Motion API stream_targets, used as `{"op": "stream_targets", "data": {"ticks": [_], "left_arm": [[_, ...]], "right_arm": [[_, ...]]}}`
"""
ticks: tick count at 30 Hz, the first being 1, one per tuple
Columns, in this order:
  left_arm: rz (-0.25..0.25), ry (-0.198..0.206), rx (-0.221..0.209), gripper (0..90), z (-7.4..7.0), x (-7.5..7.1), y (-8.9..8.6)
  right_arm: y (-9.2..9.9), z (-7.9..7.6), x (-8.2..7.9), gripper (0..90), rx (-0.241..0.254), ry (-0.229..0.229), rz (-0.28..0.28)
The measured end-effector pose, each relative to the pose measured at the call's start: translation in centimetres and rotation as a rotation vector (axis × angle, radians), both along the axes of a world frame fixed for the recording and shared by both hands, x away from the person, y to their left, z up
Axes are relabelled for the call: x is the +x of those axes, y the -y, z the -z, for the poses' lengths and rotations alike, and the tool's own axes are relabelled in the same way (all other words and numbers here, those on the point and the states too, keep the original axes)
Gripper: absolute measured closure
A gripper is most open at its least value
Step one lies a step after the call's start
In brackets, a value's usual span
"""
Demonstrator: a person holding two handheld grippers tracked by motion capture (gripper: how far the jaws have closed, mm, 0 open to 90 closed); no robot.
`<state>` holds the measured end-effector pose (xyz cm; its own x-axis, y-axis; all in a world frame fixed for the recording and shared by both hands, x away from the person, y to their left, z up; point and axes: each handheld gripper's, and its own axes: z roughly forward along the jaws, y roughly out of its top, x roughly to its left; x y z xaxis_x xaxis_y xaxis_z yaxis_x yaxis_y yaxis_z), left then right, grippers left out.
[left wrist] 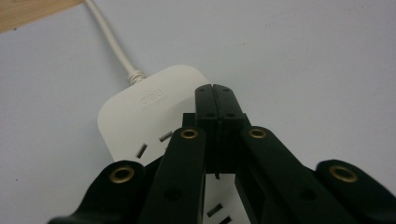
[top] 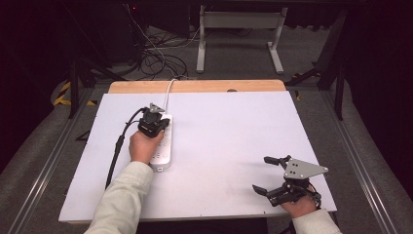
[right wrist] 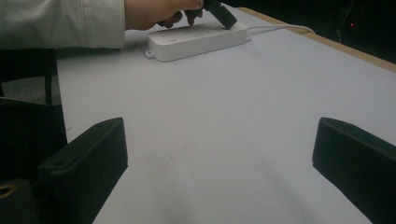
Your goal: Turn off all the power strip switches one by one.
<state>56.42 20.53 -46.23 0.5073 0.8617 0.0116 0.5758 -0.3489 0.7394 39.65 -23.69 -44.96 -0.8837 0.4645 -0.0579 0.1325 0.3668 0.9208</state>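
Observation:
A white power strip (top: 164, 152) lies on the left half of the white table top (top: 229, 136), its white cord (top: 169, 90) running off the far edge. My left gripper (top: 155, 124) is over the strip's far end, tilted down, shut with nothing between its jaws. In the left gripper view the joined tips (left wrist: 215, 88) sit just over the power strip (left wrist: 140, 112) near its cord (left wrist: 112, 42); whether they touch it I cannot tell. My right gripper (top: 265, 175) rests open at the near right, pointing left. The right gripper view shows its wide-apart jaws, the power strip (right wrist: 196, 39) and the left gripper (right wrist: 223, 14).
A wooden strip (top: 195, 86) borders the table's far edge. The left gripper's black cable (top: 117, 146) trails along the table's left side. Beyond the table, on the floor, lie tangled cables (top: 156, 58) and a white table frame (top: 238, 29).

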Motion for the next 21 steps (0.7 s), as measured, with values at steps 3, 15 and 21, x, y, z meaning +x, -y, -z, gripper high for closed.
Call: {"op": "stream_targets", "data": {"ticks": [3, 15, 21], "left_arm": [[-0.007, 0.006, 0.017, 90.0, -0.02, -0.09, 0.14], [-0.014, 0.012, 0.027, 90.0, 0.05, -0.22, 0.69], [-0.036, -0.002, 0.017, 90.0, 0.08, -0.12, 0.67]], "right_arm": [[0.02, -0.01, -0.03, 3.8, 0.001, 0.001, -0.001], [0.07, 0.02, -0.06, 3.8, -0.002, 0.000, -0.003], [0.11, 0.02, -0.12, 3.8, -0.001, -0.001, -0.002]]}}
